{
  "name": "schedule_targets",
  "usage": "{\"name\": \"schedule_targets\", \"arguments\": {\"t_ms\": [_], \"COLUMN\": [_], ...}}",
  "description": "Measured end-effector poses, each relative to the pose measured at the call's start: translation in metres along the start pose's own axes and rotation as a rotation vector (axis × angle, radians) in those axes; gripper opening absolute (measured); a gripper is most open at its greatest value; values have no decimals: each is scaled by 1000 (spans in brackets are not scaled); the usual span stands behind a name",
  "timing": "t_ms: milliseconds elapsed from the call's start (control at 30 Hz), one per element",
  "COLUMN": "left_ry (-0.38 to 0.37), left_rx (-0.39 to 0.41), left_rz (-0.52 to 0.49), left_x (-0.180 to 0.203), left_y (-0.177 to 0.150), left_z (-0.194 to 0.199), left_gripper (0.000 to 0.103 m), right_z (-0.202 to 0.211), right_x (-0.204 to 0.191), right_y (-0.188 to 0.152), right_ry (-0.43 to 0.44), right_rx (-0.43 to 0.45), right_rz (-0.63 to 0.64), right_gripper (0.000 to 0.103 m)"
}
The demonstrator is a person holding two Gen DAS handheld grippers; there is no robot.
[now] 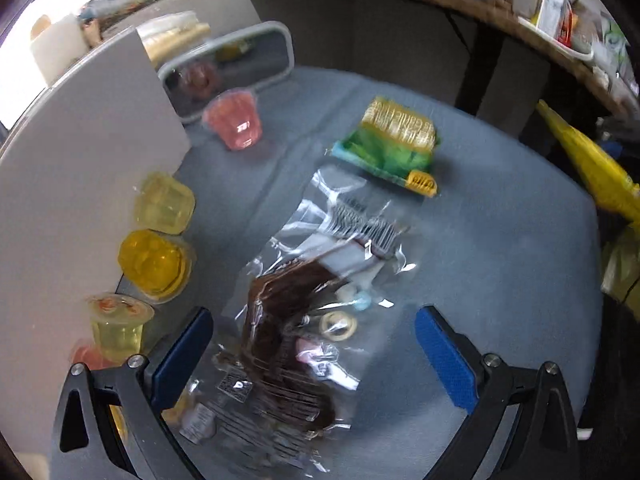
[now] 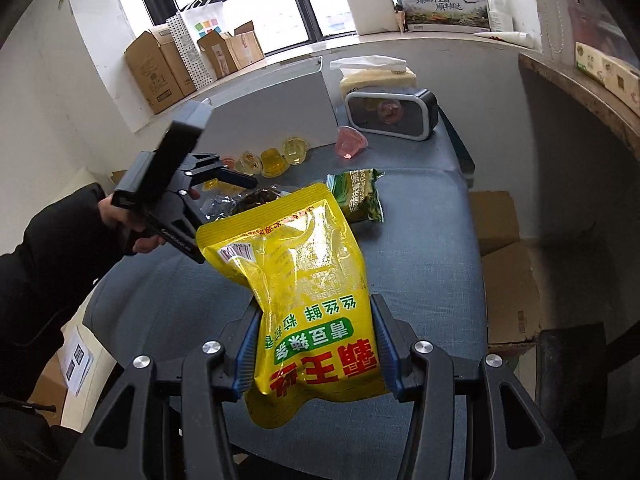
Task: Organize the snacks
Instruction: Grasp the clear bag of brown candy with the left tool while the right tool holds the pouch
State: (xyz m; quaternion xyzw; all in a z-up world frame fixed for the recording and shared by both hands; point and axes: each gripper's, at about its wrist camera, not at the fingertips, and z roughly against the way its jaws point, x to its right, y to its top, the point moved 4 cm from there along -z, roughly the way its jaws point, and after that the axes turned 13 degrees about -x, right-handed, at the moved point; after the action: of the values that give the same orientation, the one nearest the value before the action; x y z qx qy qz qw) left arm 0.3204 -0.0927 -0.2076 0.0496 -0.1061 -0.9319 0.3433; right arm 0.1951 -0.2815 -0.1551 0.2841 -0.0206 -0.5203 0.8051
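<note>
My right gripper is shut on a yellow snack bag and holds it above the blue-grey cushion. My left gripper is open above a clear packet of dark brown snack that lies between its fingers; the left gripper also shows in the right wrist view. A green and yellow snack pack lies further on. Several jelly cups, yellow and pink, sit along a white box. A grey container lies on its side at the back with a jelly cup inside.
A wooden shelf with boxes runs on the right. Cardboard boxes stand on the floor beside the cushion. A tissue pack sits behind the container. More boxes and a paper bag line the windowsill.
</note>
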Motion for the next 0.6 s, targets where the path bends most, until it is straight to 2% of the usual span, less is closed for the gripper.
{"name": "schedule_targets", "arguments": {"t_ms": [67,200,267,300,400,600], "left_ry": [9,-36,-38,-43,-20,102], "left_rx": [-3,15,34,47,44,72], "left_rz": [7,15,16,14,19,89], "left_x": [-6,-11,-9,-12,-10,9], "left_y": [0,-5,-6,-9,-12,-24], "left_z": [0,-1,3,6,9,21], "left_gripper": [103,103,94,86,83,82], "right_z": [0,-2,-3,-3,-6,-3], "right_x": [0,-2,-4,-6,-9,-12], "right_y": [3,5,4,4,6,10], "right_ry": [-2,-2,3,8,6,9], "right_rx": [4,7,6,5,-1,21], "right_rz": [0,-4,-1,4,13,10], "right_gripper": [55,55,54,55,54,54]}}
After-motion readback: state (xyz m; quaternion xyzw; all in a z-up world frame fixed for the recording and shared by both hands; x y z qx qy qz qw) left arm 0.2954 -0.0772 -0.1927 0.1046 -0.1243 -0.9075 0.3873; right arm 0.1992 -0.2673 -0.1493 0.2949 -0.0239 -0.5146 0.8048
